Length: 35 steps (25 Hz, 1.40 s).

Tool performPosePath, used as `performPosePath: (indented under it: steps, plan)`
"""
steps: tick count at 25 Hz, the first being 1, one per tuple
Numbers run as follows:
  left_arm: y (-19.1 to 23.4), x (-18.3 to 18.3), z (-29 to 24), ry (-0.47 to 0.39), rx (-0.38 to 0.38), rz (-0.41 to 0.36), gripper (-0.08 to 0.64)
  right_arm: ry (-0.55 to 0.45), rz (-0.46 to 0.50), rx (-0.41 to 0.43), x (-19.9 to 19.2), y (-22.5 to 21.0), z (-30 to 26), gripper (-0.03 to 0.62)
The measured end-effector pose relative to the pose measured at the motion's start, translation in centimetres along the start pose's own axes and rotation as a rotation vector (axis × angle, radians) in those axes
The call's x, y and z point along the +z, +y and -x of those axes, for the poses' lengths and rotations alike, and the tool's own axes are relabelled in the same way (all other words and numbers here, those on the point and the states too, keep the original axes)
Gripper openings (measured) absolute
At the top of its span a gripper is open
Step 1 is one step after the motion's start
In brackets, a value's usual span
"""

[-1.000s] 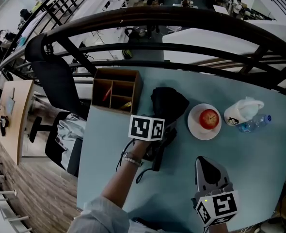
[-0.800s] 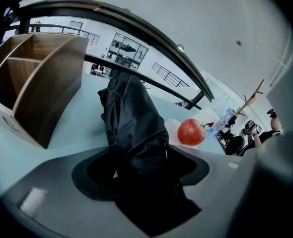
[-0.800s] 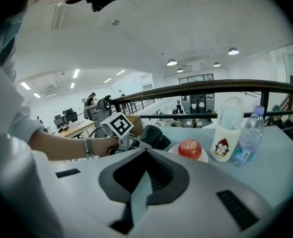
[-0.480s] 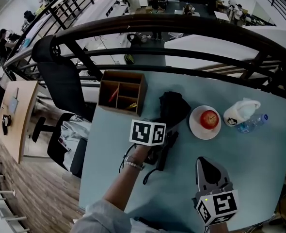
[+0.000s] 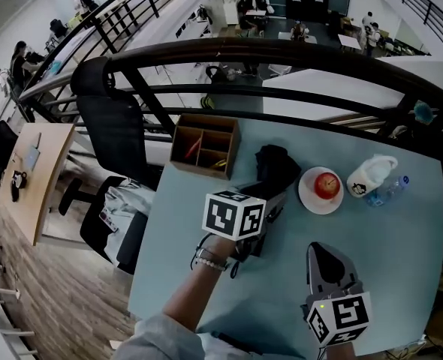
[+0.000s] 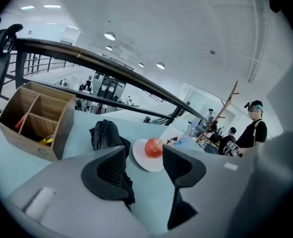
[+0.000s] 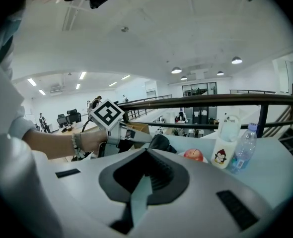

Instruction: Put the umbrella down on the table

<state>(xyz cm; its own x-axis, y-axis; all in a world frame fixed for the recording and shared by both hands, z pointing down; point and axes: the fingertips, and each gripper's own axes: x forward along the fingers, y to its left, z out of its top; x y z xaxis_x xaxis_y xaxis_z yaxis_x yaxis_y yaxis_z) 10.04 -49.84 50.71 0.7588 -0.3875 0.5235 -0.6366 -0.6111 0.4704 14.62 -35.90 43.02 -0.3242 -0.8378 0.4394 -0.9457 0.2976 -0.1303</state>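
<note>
The folded black umbrella (image 5: 276, 166) lies on the light blue table (image 5: 387, 246) between the wooden box and the plate, its handle end toward me. In the left gripper view the umbrella (image 6: 105, 133) rests flat, partly hidden behind the left jaw. My left gripper (image 5: 269, 203) hangs above its handle end. This left gripper (image 6: 144, 155) is open; its jaws have just been closing a little, with nothing between them. My right gripper (image 5: 319, 249) hovers over the near right of the table. Seen in its own view, the right gripper (image 7: 146, 152) is shut and empty.
A wooden compartment box (image 5: 205, 144) stands at the table's far left. Right of the umbrella are a white plate (image 5: 311, 199) with a red apple (image 5: 326, 182), a white cup (image 5: 370, 177) and a water bottle (image 5: 390, 190). A dark railing (image 5: 281, 51) runs behind the table.
My left gripper has lifted up and away from the umbrella, which stays lying on the table. The right gripper has hardly shifted.
</note>
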Motion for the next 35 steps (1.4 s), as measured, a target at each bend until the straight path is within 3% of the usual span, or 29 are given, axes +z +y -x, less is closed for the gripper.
performPosePath:
  steps: [5, 10, 18, 23, 35]
  plan:
    - [-3.3, 0.5, 3.5, -0.064, -0.003, -0.085, 0.12, -0.023, 0.012, -0.015, 0.4, 0.9, 2.4, -0.002]
    - [-5.9, 0.7, 6.9, -0.143, 0.008, -0.098, 0.007, -0.052, 0.012, -0.034, 0.6, 1.5, 5.2, -0.002]
    - [-10.5, -0.5, 12.7, -0.254, -0.009, -0.115, 0.005, -0.103, 0.023, -0.04, 0.6, 3.0, 9.4, -0.002]
    - [-12.6, -2.2, 15.8, -0.305, 0.01, -0.083, 0.005, -0.123, 0.031, -0.028, 0.2, 3.7, 11.4, -0.002]
    - [-14.6, -5.8, 20.7, -0.383, 0.062, -0.039, 0.005, -0.137, 0.041, -0.036, -1.1, 4.6, 14.5, -0.002]
